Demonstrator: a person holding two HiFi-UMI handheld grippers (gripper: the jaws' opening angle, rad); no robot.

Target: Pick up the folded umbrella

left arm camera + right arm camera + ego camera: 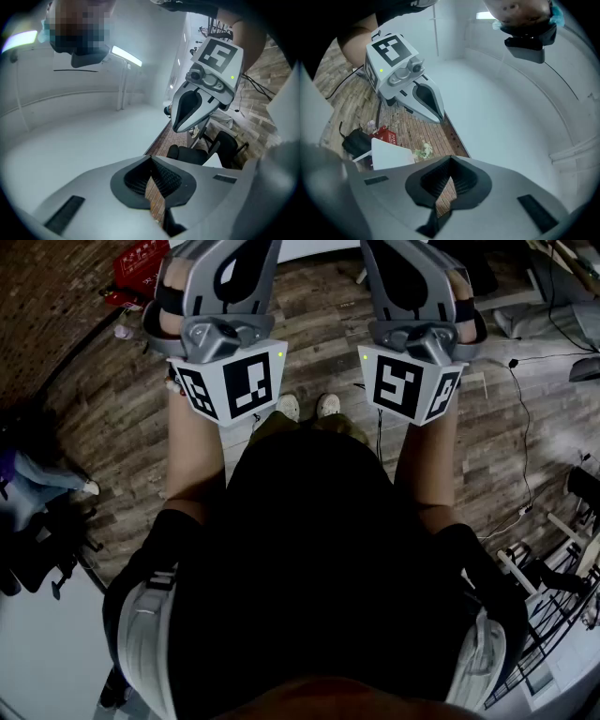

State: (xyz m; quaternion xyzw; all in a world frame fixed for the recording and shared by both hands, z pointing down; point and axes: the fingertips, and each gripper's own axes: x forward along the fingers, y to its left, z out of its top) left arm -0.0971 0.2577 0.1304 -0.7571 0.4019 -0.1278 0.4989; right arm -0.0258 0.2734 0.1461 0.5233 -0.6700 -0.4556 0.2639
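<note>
Wood-plank floor [112, 427] fills most of the head view, with the person's shoes [307, 407] at its centre and both arms raised in front of the body. A pale white surface [497, 108] occupies most of both gripper views; whether it is a wall or the side of a worktop cannot be settled. The left claw [151, 158] is closed, pads meeting at the tips with only floor showing through the gap behind them. The right claw [450, 160] is likewise closed and empty. Both are held close to level, side by side, their marker cubes [230, 381] facing the head camera. A red box [384, 136] lies on the floor to the left side and a black office chair [211, 150] stands to the right. The folded umbrella appears in no view, so its place is unconfirmed and the pickup looks not yet begun. Recommendation: find the umbrella first, bring one claw's view down onto it, and spread the jaws before approach. Closing across the bundled canopy near mid-length should hold better than the tip, where it would likely swing.
</note>
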